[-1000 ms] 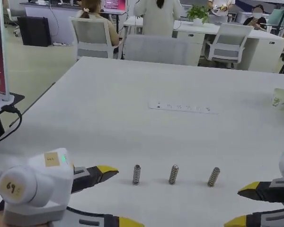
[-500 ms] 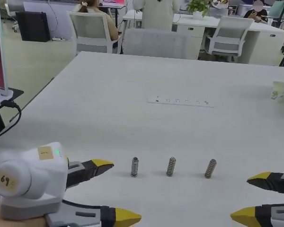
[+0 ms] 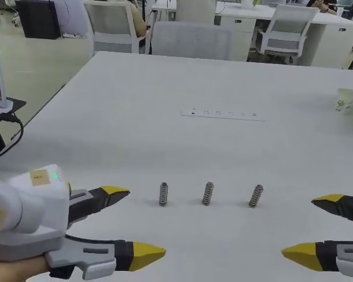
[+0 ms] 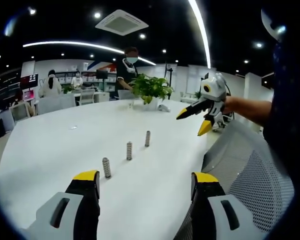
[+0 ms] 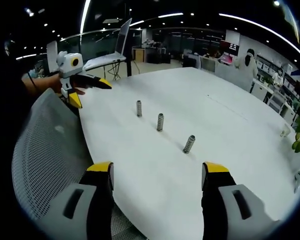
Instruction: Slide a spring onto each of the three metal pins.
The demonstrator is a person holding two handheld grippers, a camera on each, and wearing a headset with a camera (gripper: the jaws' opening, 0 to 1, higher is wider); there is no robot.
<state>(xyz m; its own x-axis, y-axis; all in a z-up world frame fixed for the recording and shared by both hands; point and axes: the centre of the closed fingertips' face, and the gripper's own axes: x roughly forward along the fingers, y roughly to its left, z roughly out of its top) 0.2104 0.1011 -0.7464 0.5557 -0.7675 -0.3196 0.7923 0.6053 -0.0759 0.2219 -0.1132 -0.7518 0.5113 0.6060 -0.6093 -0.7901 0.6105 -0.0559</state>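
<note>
On the table (image 3: 135, 106) in front of you: three springs stand in a row near the front edge, each apart from its neighbours and from both grippers.
Left spring (image 3: 163, 194): upright, and the closest of the three to your left-hand tool.
Middle spring (image 3: 207, 193): upright, about midway between the other two.
Right spring (image 3: 256, 196): leaning a little, and the closest to your right-hand tool.
Left gripper (image 3: 132, 223): jaws spread wide with nothing between them. It hovers low to the left of the row, tips pointing toward it. In its own view (image 4: 145, 177) the springs line up ahead, beyond the gap.
Right gripper (image 3: 310, 226): jaws likewise wide apart and empty. It sits off to the right of the row, tips pointing inward. Its own view (image 5: 156, 169) looks across the table edge at the row.
Power strip (image 3: 223, 114): flat on the table, well behind the springs.
Paper cup (image 3: 345, 100): far right of the table, well away from the work.
Mesh chair (image 4: 240, 165): just beside the table edge, below your tools.
</note>
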